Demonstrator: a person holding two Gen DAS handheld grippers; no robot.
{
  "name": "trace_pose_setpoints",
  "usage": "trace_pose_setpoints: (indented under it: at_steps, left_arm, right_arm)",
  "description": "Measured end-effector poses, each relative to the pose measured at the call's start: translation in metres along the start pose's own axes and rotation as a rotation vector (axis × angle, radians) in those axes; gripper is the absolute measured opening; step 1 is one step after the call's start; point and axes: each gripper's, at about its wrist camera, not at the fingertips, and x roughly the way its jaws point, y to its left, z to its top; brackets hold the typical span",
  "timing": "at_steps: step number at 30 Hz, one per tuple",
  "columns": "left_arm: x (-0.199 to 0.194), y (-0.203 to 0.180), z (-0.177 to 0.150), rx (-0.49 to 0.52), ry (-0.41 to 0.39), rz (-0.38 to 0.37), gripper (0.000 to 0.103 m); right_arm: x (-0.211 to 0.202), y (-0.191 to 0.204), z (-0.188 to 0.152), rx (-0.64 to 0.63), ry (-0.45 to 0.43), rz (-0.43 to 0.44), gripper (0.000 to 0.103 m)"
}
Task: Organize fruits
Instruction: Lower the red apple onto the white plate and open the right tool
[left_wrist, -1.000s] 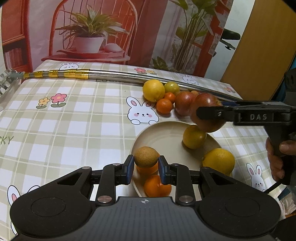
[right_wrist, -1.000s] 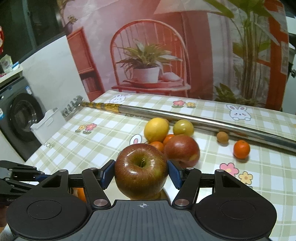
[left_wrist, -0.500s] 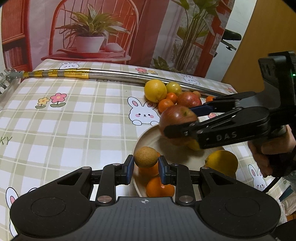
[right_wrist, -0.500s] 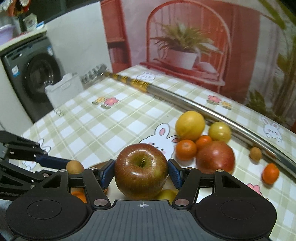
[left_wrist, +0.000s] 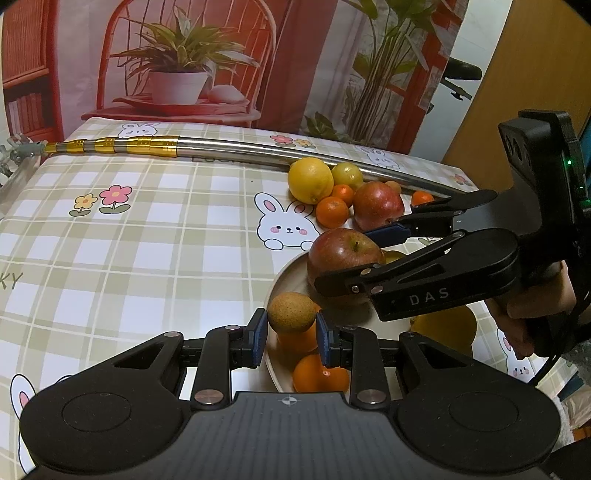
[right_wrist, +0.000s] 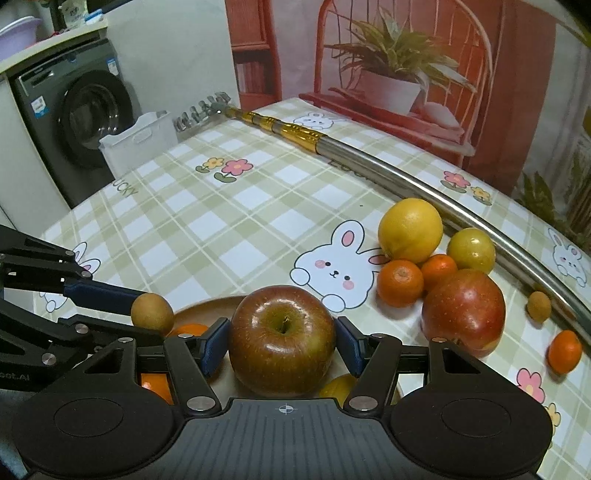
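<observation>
The worktop (right_wrist: 229, 206), covered by a green-checked cloth with rabbit and flower prints, lies bare to the left of the fruit; its far side is crossed by a long steel pole with gold bands (left_wrist: 236, 147).

A round beige plate (left_wrist: 286, 275) sits near the front edge. Two orange citrus fruits (left_wrist: 319, 373) and a yellow fruit, mostly hidden, are seen in it.

The left tongs (left_wrist: 290, 334) are clamped tight on a small round brown fruit (left_wrist: 291, 312), held over the plate's near rim. The right tongs (right_wrist: 282, 345) are closed on a large red-green apple (right_wrist: 282, 336), held over the plate, close beside the left tongs.

Loose beyond the plate are counted: one red apple (right_wrist: 463, 310), one large yellow lemon (right_wrist: 410, 229), one small yellow-green fruit (right_wrist: 471, 249), three small oranges (right_wrist: 399, 282) and one small brown fruit (right_wrist: 538, 305) beside the pole.
</observation>
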Motion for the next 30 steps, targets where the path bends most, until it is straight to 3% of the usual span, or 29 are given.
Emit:
trace_pose_setpoints:
  at_steps: [16,22,30]
  left_arm:
    - [0.0,-0.003,0.0,0.006,0.0,-0.003,0.03]
    - [0.001,-0.003,0.001,0.011,0.004,-0.003,0.03]
    - [0.002,-0.003,0.002,0.013,0.004,-0.003,0.03]
  right_arm:
    - [-0.012,-0.004,-0.002,0.01,-0.029,0.007,0.056]
    - [-0.013,0.002,-0.003,-0.023,-0.022,-0.037,0.056]
    - [-0.017,-0.013,-0.007,0.04,-0.037,-0.031,0.056]
